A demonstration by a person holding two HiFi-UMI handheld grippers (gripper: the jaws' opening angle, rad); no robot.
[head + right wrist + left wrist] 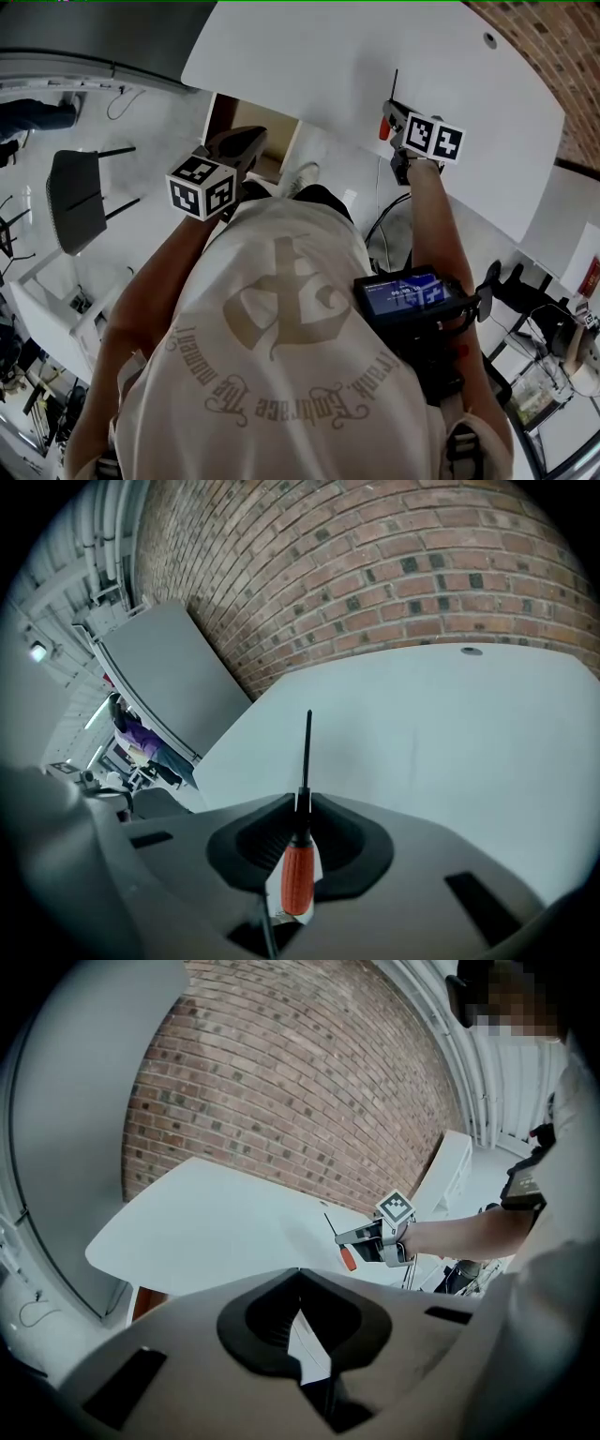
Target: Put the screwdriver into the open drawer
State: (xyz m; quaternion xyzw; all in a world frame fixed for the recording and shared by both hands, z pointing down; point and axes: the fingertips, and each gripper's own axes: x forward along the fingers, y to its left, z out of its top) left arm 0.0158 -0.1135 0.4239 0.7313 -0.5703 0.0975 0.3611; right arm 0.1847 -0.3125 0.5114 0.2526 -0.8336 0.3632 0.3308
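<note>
Screwdriver [299,874], orange-handled with a dark shaft, is clamped between the jaws of the right gripper [300,803]. The shaft is pointed forward past the jaw tips, and the handle is kept behind them. It is held in the air over the near part of the white surface [450,733]. The jaws of the left gripper [300,1274] are brought together with nothing between them, and this gripper is held off to the side, well apart from the right one. A brick wall [375,574] is seen behind the surface.
</note>
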